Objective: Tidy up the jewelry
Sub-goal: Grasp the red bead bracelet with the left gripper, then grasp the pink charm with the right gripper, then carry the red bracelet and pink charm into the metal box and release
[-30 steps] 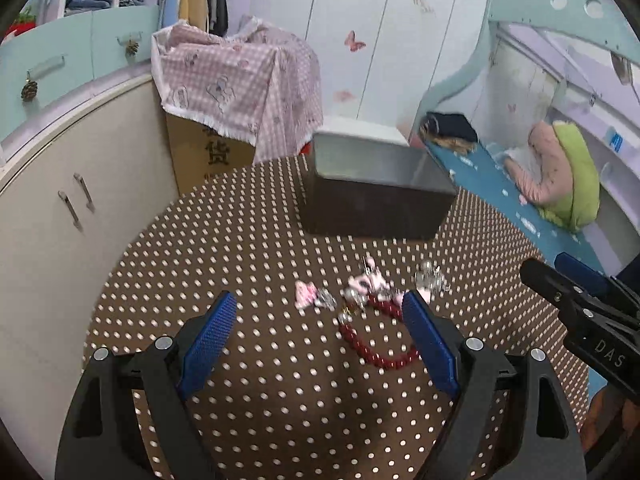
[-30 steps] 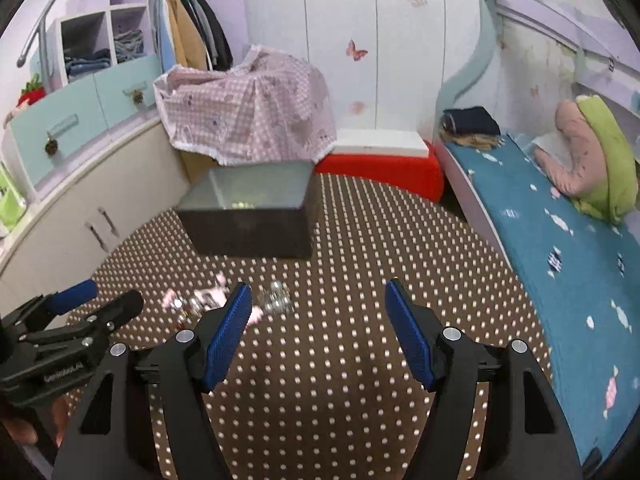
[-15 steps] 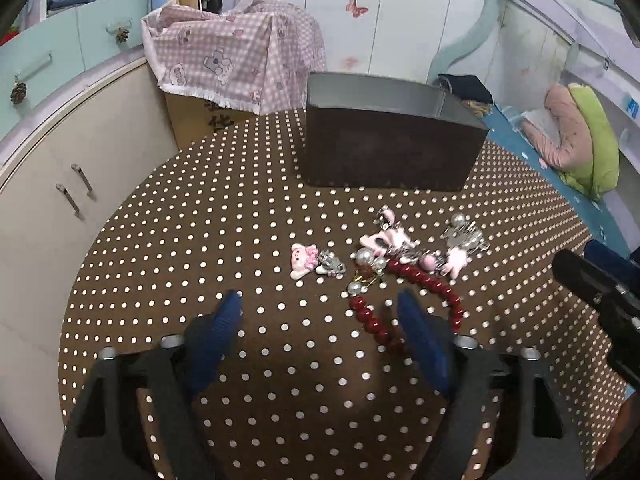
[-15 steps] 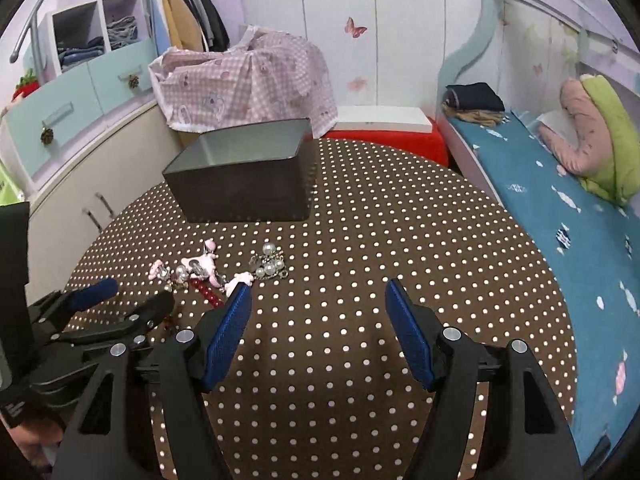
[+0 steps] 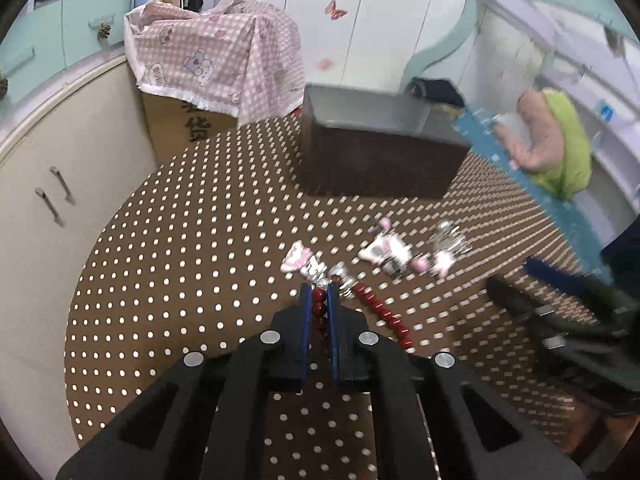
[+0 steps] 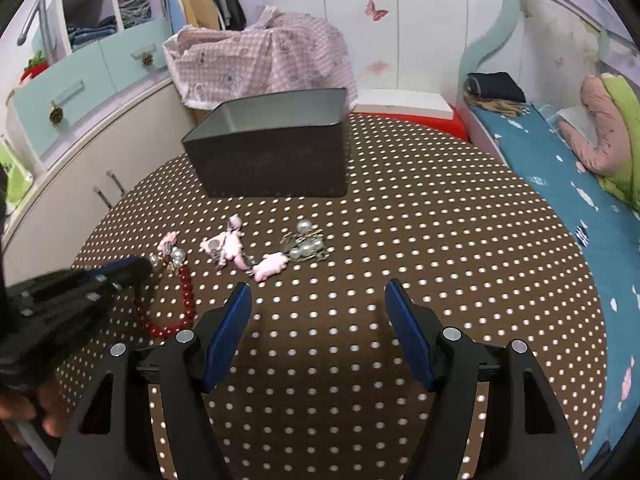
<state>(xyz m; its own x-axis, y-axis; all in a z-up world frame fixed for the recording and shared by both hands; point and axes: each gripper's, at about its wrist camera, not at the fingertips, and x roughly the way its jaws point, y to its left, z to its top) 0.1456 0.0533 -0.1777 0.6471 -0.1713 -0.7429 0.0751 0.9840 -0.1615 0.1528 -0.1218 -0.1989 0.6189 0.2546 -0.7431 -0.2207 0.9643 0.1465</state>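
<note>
Your left gripper (image 5: 319,294) has clamped the red bead bracelet (image 5: 382,312)

Left wrist: your jaws, wide a second ago, have just closed on beads lying on the dotted table (image 5: 180,280). Right wrist: your right gripper (image 6: 318,302) stays spread, empty, lower over the cloth; bracelet (image 6: 186,292) at left.

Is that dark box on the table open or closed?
Open. The box has no lid on it, and the right wrist view looks over its rim onto grey inner walls; its contents cannot be seen.
</note>
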